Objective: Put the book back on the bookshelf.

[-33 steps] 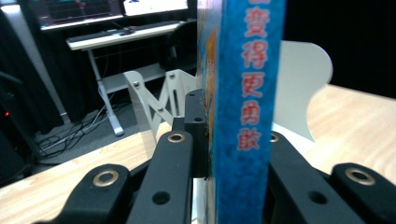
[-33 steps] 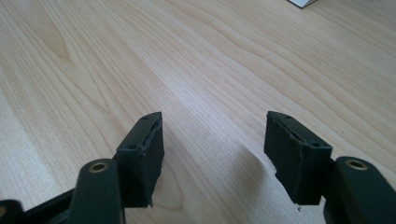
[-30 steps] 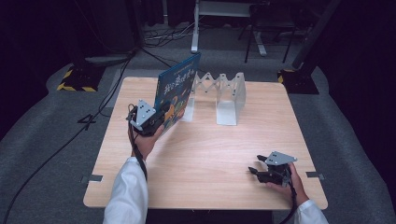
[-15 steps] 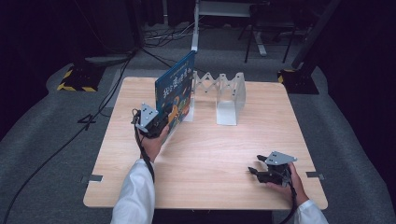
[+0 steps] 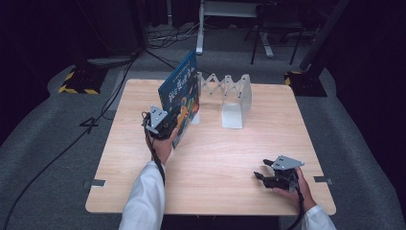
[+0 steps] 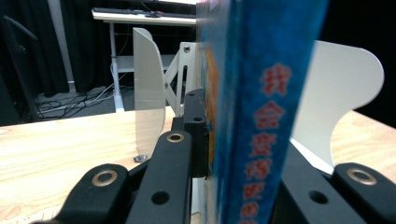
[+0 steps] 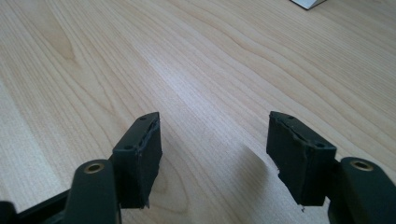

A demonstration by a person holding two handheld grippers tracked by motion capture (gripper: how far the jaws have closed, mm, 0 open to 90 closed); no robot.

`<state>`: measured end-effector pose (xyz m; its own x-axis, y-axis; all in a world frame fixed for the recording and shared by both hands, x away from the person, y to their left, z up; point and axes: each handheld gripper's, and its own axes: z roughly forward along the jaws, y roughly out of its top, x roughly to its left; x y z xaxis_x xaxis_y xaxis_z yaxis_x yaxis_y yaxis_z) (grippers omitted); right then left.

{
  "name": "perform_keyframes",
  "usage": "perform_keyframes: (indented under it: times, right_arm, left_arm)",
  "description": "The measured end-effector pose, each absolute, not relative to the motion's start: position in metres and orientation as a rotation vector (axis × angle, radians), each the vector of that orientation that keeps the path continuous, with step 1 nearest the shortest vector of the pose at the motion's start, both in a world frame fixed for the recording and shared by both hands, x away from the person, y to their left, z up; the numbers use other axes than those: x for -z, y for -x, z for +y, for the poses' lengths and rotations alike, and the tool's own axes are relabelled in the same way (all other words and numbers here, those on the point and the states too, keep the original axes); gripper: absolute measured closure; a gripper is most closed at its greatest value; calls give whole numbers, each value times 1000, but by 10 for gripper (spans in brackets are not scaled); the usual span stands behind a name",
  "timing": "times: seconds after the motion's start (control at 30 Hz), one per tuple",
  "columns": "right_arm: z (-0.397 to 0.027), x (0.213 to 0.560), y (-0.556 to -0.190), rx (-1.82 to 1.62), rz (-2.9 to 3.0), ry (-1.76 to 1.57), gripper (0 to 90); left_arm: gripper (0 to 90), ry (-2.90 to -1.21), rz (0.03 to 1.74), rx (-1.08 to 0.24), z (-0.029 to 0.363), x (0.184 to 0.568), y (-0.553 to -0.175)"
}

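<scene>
Left claw [image 5: 165,125] clamped on blue book [image 5: 182,98], upright at left end of white rack [image 5: 230,98], far worktop [image 5: 210,167]. Right claw [image 7: 212,154] open, empty, jaws just widening. Risk: book tipping off rack's end plate if released off-slot.

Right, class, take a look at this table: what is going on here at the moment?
A person works at a wooden table with a gripper in each hand. The left gripper is shut on a blue picture book, holding it upright on its edge right beside a white expanding book rack at the far side. The right gripper rests low over the near right of the table, its jaws apart with nothing between them; they have just been opening a little. The book is not yet clearly slotted into the rack.
</scene>
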<state>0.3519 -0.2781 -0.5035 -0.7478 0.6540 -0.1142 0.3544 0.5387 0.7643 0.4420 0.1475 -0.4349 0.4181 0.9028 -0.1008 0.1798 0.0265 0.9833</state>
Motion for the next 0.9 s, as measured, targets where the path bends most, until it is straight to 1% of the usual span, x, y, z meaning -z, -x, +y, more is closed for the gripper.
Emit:
perform_keyframes:
  times: [0.2,0.37,0.67,0.9]
  right_arm:
    - [-278,504,-352,-1060,2390,-829,346]
    - [-278,504,-352,-1059,2386,-830,344]
    - [-278,504,-352,-1061,2387,-829,342]
    - [-278,504,-352,-1065,2393,-826,341]
  left_arm:
    - [811,-1427,1075,-753,147,436,-450]
    - [801,-1428,1085,-771,145,436,-455]
    - [765,-1492,1072,-874,138,436,-459]
    - [741,-1529,1065,-908,135,436,-461]
